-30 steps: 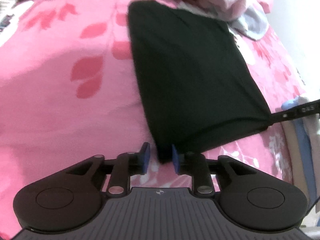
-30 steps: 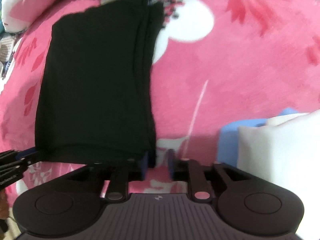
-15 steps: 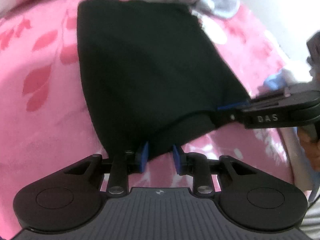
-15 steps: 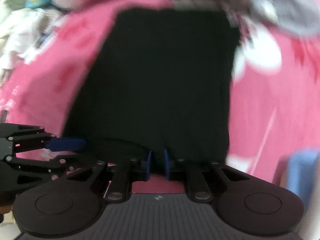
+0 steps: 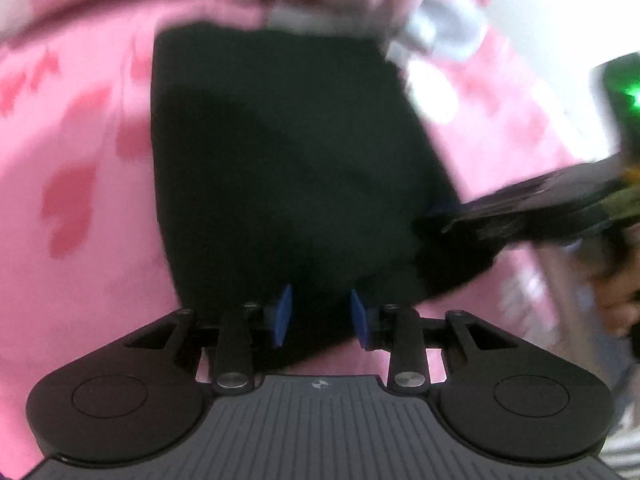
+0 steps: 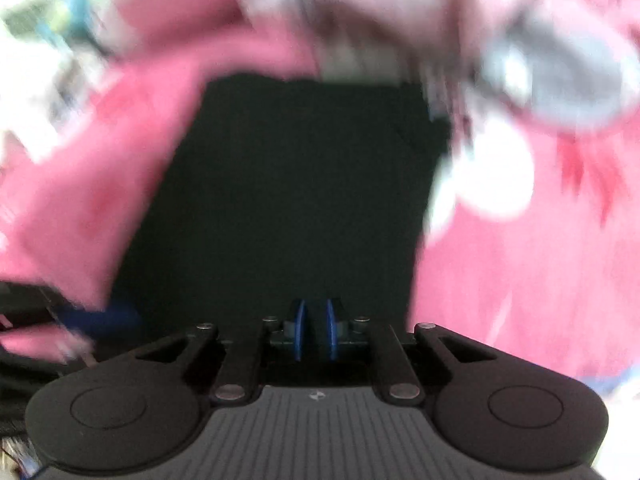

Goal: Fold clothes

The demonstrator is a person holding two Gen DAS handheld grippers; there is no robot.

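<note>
Both grippers meet the near edge of a black garment. Seen from its own camera, the left gripper has its blue pads spread apart, and the dark cloth's near hem fills the gap between them; whether the pads press on the fabric cannot be told. The right gripper in its own view has its blue pads drawn close together with a thin strip of black cloth pinched between them. In the left view that same right gripper reaches in from 3 o'clock, blurred, its tip at the garment's right near corner, with the person's hand behind it at 4 o'clock. In the right view the left gripper's blue finger enters from 9 o'clock at the garment's left near corner.

The black garment is a folded, roughly rectangular panel stretching from 6 o'clock up toward 12 o'clock in both views. It lies on a pink bedspread with darker red leaf shapes and white patches. At 12 to 1 o'clock, beyond the garment's far edge, sits a blurred heap of pale pink and grey clothes.
</note>
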